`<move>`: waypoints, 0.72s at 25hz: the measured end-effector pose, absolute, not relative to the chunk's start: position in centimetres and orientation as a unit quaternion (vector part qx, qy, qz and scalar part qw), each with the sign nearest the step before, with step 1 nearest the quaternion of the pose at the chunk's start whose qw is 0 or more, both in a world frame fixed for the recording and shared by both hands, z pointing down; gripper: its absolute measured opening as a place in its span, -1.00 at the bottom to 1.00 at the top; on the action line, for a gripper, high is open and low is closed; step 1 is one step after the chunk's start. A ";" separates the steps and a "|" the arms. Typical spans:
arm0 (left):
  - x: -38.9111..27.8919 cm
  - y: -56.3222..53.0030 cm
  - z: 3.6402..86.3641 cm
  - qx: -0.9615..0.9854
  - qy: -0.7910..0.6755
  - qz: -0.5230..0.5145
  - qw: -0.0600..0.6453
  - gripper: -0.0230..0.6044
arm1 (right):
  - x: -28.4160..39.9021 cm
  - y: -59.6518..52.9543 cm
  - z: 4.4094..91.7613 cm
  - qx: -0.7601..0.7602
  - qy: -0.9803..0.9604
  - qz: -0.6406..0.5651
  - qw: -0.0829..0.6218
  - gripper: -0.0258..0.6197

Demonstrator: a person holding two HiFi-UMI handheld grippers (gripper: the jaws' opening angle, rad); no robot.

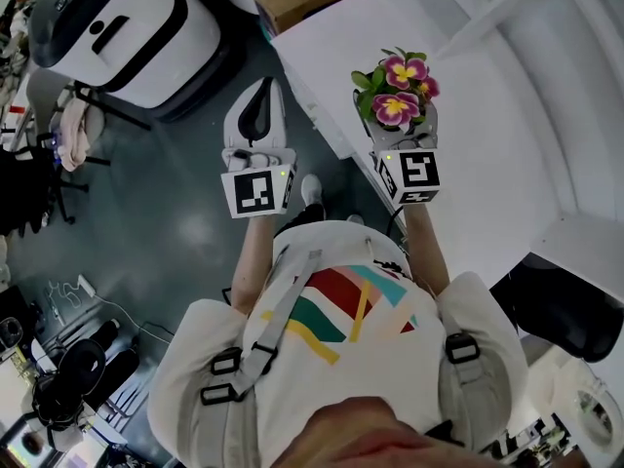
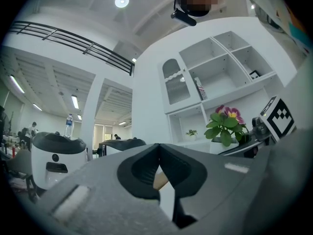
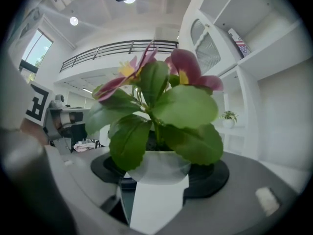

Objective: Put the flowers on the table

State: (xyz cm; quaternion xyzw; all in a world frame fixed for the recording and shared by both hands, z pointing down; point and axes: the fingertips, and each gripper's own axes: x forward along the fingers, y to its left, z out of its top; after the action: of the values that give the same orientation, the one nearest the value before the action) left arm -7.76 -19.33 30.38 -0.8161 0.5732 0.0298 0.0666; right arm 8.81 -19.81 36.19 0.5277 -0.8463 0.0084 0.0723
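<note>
One pot of flowers (image 1: 404,70) in right tool (image 1: 403,136) — left tool (image 1: 261,96) closed, empty.

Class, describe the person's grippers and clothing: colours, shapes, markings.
The left gripper and right gripper are pale grey shells with black inner pads. Each carries a white cube with black square markers. The person wears a white shirt with red, teal and yellow stripes, under grey straps.

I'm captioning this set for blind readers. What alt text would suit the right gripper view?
Pink-and-yellow flowers with broad green leaves, in a white pot held between the right gripper's grey jaws, fill the frame. Behind stand white shelves with a small plant, and at left a railed balcony under ceiling lights.
</note>
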 end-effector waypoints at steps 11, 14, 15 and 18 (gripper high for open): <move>-13.5 -23.1 32.3 -0.795 0.604 0.032 0.048 -0.92 | 4.3 -28.5 41.1 0.506 -0.856 0.002 0.110 0.11; -15.6 -24.2 32.9 -0.793 0.607 0.022 0.044 -0.92 | 2.6 -31.6 42.2 0.499 -0.858 0.007 0.125 0.11; -16.1 -24.5 33.2 -0.792 0.608 0.018 0.043 -0.92 | 2.3 -32.4 42.6 0.497 -0.857 0.004 0.133 0.11; -17.2 -25.1 33.9 -0.787 0.615 0.012 0.037 -0.92 | 1.5 -34.6 43.5 0.490 -0.858 -0.003 0.152 0.11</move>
State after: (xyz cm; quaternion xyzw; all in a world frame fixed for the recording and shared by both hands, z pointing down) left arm -17.21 -25.08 33.94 -0.7872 0.6154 0.0116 0.0372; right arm 1.51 -34.63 43.46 0.4902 -0.8583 -0.0035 0.1516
